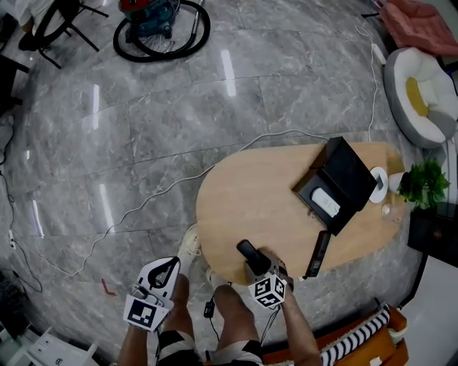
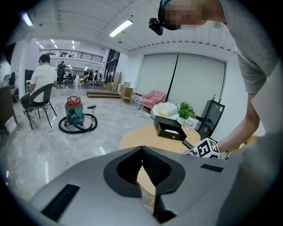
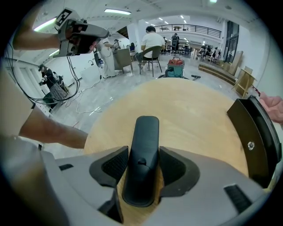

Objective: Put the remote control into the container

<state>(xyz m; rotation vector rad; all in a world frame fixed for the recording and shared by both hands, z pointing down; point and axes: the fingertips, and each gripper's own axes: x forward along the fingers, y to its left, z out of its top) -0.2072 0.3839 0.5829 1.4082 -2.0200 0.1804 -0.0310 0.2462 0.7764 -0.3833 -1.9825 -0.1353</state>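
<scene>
Currently the right gripper (image 3: pixel 142 170), at the lower middle of the head view, has its jaws spread wide on either side of a black remote control (image 3: pixel 145 137). The remote lies flat on the table (image 1: pixel 243 193), and the pads do not seem to press it yet. The biggest risk, in my judgement, is a slip. The remote looks smooth and rounded and sits near the table's lower edge, so an off-centre grip could tip it out onto the hard floor (image 1: pixel 143 129). A lesser risk on the way across is clipping the raised lid of the container (image 1: pixel 349 175), or nudging the second black remote (image 1: pixel 318 254) lying just below it. The left gripper (image 2: pixel 142 152) is clenched on nothing, off the table at the lower left.

The room is a large open hall, its floor glossy grey marble. A vacuum cleaner (image 1: pixel 154 21) stands at the upper left, and a white cable (image 1: pixel 164 189) trails across the floor. The table is an oval of pale wood, right of centre. The black container stands open at its upper right, well apart from the remote, with a white object (image 1: pixel 325 202) inside. A small potted plant (image 1: pixel 422 182) sits at the right edge.
</scene>
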